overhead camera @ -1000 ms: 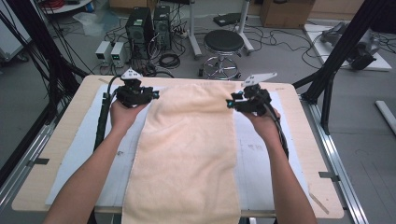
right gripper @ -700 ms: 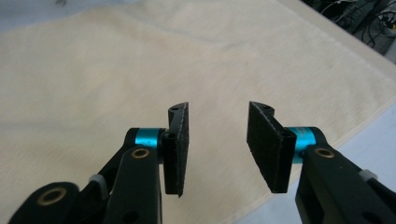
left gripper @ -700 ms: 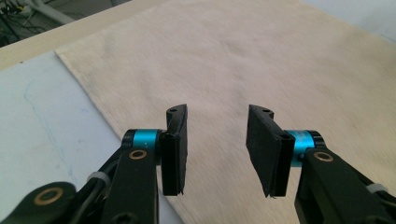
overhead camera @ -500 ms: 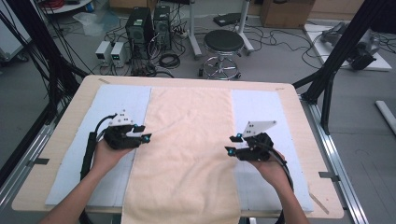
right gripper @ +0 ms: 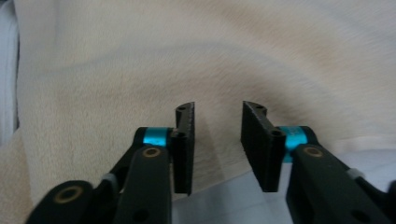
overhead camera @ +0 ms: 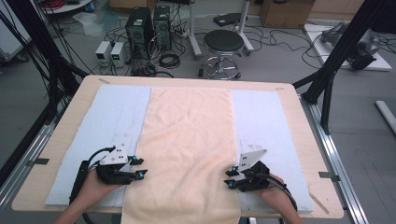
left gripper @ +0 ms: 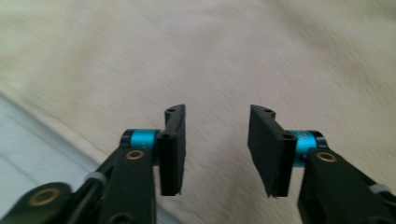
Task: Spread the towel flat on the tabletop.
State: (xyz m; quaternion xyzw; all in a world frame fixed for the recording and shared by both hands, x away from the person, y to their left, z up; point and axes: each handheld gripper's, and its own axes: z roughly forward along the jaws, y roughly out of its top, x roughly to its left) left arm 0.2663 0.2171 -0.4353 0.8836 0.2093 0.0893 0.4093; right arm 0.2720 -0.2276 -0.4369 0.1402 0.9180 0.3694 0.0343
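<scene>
A long peach towel (overhead camera: pixel 189 140) lies flat down the middle of the table, its near end hanging over the front edge. My left gripper (overhead camera: pixel 138 167) sits low at the towel's left edge near the front and points inward. In the left gripper view the left gripper (left gripper: pixel 217 112) is open over the towel (left gripper: pixel 233 51). My right gripper (overhead camera: pixel 229 177) mirrors it at the towel's right edge. In the right gripper view the right gripper (right gripper: pixel 218 109) is open above the towel's border (right gripper: pixel 140 84). Both pairs of jaws have just been closing, with nothing pinched between them.
A pale blue mat (overhead camera: pixel 116 116) covers the wooden table (overhead camera: pixel 299 112) under the towel. Black frame posts (overhead camera: pixel 336 60) stand at the sides. On the floor beyond the table are a stool (overhead camera: pixel 224 44), computer cases (overhead camera: pixel 140 28) and loose cables.
Both hands have come from the towel's far corners down its sides to the near end and have dropped lower. The towel lies flat as before.
</scene>
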